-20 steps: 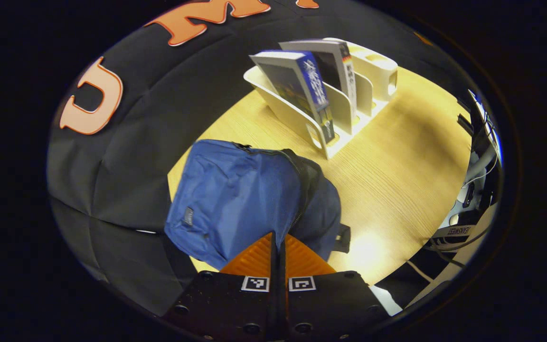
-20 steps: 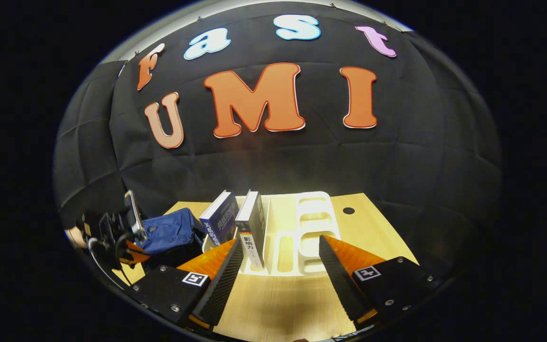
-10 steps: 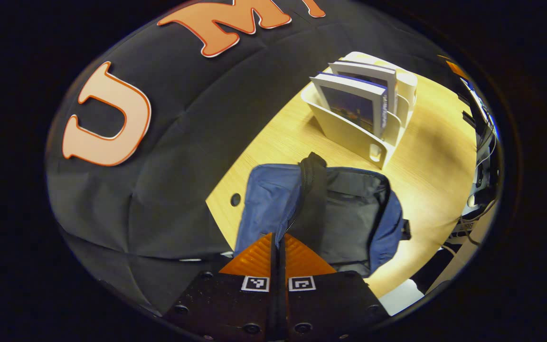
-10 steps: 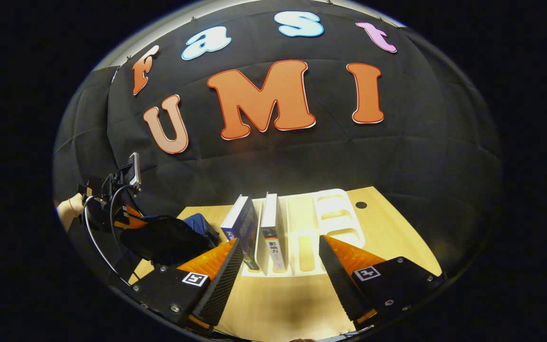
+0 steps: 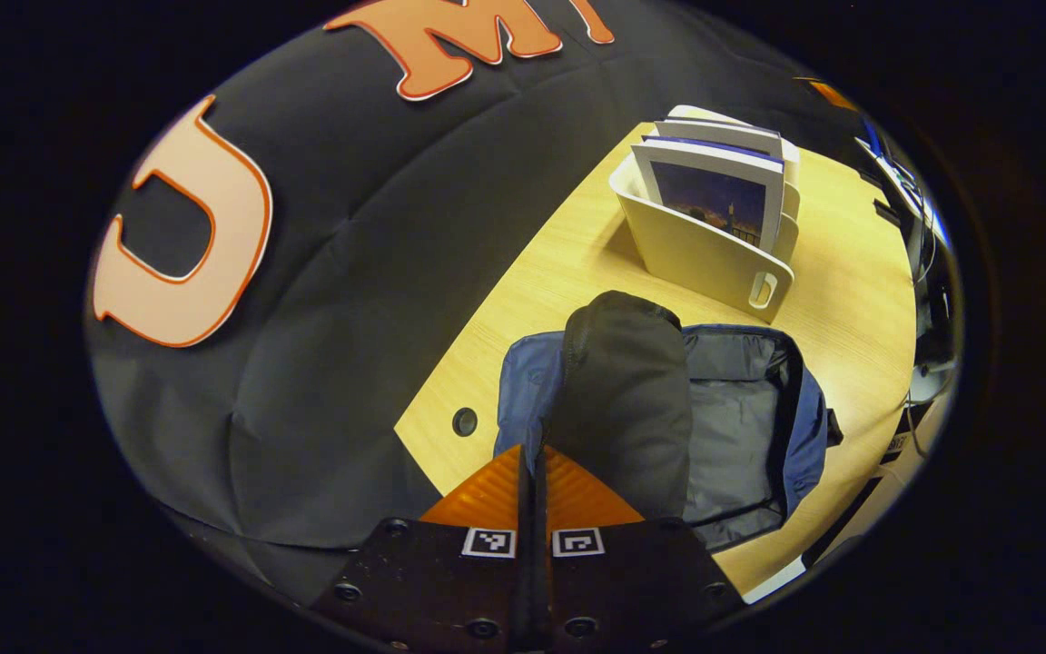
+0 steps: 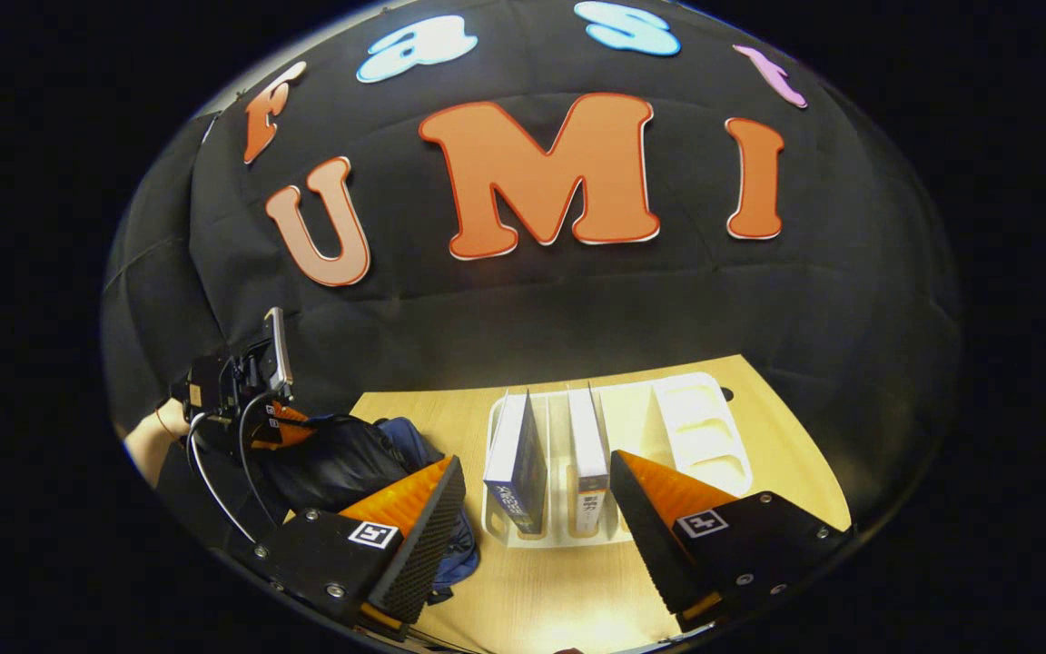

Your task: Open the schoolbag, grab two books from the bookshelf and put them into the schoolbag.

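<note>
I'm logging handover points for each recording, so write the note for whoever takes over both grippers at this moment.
Left gripper: shut on the schoolbag flap, holding it lifted, so the schoolbag lies open on the table with its grey lining showing.
Right gripper: open, holding nothing, facing the bookshelf.
Books: the blue book and the white book both stand upright in neighbouring slots of the bookshelf, beside the bag.
Done: the bag is open.
Left: grab each book in turn and put both into the bag.
</note>
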The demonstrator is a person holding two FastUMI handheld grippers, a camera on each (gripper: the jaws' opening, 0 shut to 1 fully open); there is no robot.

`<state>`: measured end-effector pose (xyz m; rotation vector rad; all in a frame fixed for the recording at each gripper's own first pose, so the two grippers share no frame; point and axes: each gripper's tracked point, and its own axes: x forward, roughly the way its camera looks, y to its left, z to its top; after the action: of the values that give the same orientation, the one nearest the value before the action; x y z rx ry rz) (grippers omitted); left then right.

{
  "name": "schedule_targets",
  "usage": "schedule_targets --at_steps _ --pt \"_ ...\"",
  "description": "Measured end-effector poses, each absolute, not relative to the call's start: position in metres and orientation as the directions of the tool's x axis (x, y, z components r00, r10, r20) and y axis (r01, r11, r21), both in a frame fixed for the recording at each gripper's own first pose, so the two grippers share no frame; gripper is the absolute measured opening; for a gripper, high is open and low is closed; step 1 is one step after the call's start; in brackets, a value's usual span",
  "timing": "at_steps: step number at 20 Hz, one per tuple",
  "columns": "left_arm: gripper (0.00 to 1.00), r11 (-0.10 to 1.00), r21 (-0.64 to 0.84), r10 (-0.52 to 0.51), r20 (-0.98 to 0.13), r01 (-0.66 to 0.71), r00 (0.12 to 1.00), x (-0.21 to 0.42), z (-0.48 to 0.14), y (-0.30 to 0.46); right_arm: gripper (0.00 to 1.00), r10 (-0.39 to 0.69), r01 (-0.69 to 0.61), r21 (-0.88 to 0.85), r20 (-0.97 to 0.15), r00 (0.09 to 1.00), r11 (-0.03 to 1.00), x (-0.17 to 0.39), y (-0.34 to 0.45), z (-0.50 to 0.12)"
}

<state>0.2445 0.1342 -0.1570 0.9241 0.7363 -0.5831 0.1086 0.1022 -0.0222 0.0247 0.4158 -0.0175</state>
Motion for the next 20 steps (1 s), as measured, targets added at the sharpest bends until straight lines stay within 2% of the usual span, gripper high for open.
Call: schedule_targets --at_steps 5,8,12,17,20 --pt "0.01 0.521 0.435 -0.191 -0.779 0.734 0.597 0.251 -0.175 0.146 0.95 0.053 0.001 0.092 -0.592 0.804 0.996 0.164 0.146 -0.042" --pt "0.01 0.541 0.41 -0.214 -0.778 0.734 0.591 0.257 -0.183 0.149 0.95 -0.004 0.01 0.005 -0.67 0.742 1.0 0.198 0.145 -0.058" --pt "0.01 0.564 0.377 -0.237 -0.779 0.735 0.581 0.261 -0.194 0.153 0.96 -0.03 0.058 0.009 -0.767 0.641 0.998 0.225 0.146 -0.083" --pt "0.01 0.578 0.344 -0.262 -0.781 0.74 0.567 0.262 -0.205 0.155 0.96 -0.117 0.056 -0.103 -0.833 0.54 0.993 0.24 0.126 -0.127" --pt "0.01 0.582 0.327 -0.266 -0.789 0.744 0.554 0.264 -0.213 0.155 0.96 -0.13 0.055 -0.119 -0.856 0.5 0.991 0.249 0.124 -0.143"
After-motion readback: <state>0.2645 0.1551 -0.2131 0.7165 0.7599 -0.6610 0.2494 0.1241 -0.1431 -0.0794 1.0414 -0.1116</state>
